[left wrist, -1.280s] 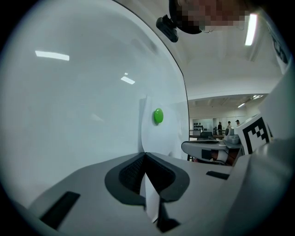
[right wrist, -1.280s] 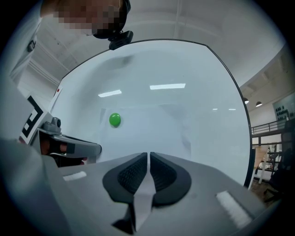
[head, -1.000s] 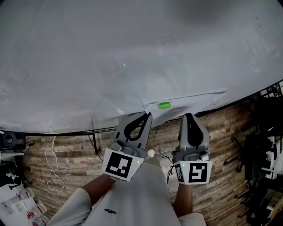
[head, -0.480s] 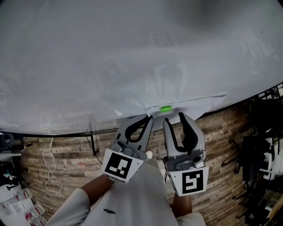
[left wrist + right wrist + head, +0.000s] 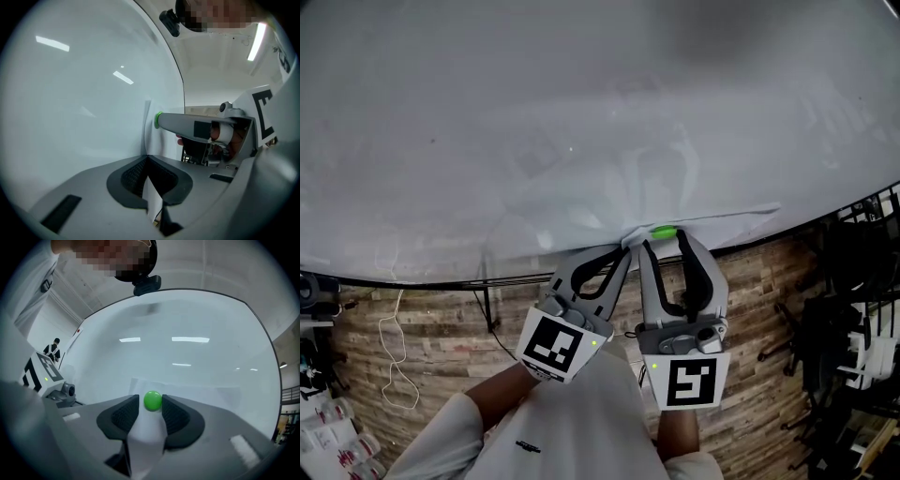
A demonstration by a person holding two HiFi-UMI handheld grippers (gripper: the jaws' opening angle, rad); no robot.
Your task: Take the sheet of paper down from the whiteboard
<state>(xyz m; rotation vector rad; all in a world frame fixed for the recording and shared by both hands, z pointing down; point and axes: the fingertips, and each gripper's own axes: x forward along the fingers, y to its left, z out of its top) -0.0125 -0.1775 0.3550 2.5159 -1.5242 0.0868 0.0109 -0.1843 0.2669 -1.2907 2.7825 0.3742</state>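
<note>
A white sheet of paper point(image 5: 722, 217) hangs low on the whiteboard point(image 5: 581, 112), pinned by a round green magnet point(image 5: 664, 232). My left gripper point(image 5: 625, 248) is shut on the sheet's left edge; in the left gripper view its jaws point(image 5: 146, 157) pinch the paper point(image 5: 164, 140) just below the magnet point(image 5: 157, 120). My right gripper point(image 5: 664, 240) has just been opening and stands open. In the right gripper view the magnet point(image 5: 153, 400) sits between its tips point(image 5: 152, 404), with the paper point(image 5: 206, 394) behind.
Below the board lie a brick-patterned floor point(image 5: 441, 319), the black legs of the board's stand point(image 5: 492, 305) and a white cable point(image 5: 394, 356). Dark racks and gear point(image 5: 862, 309) crowd the right side. A person point(image 5: 55, 348) stands far off.
The right gripper rose up and left to the magnet and went from shut to wide open, its jaws now either side of the magnet. The left gripper kept its hold on the paper.
</note>
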